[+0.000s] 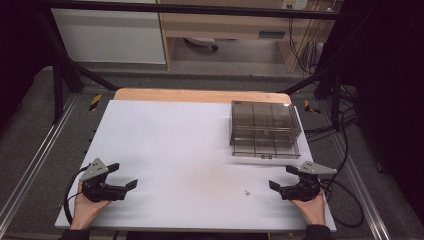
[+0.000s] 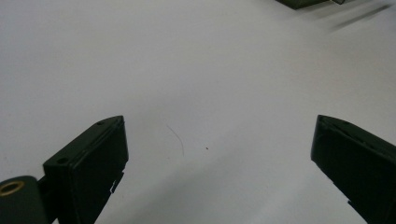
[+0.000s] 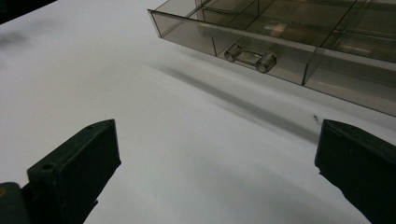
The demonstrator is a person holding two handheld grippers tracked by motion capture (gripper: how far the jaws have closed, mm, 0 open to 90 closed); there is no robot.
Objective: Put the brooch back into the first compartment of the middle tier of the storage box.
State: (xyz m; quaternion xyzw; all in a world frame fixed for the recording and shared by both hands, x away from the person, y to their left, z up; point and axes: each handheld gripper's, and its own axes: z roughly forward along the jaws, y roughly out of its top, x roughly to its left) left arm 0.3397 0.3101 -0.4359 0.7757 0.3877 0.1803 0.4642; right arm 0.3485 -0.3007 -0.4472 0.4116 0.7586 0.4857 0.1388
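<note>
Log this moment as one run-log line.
left gripper: open, empty | right gripper: open, empty | drawer box: bottom drawer pulled out | small object: on table

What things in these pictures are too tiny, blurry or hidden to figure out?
- Small speck on the table, high view: too small to tell what it is.
- Drawer box, high view: smoky walls and glare hide whether anything lies inside.
- Open drawer, right gripper view: cut off by the top and right edges.
- Dark corner, left gripper view: cut off by the top edge and blurred.
</note>
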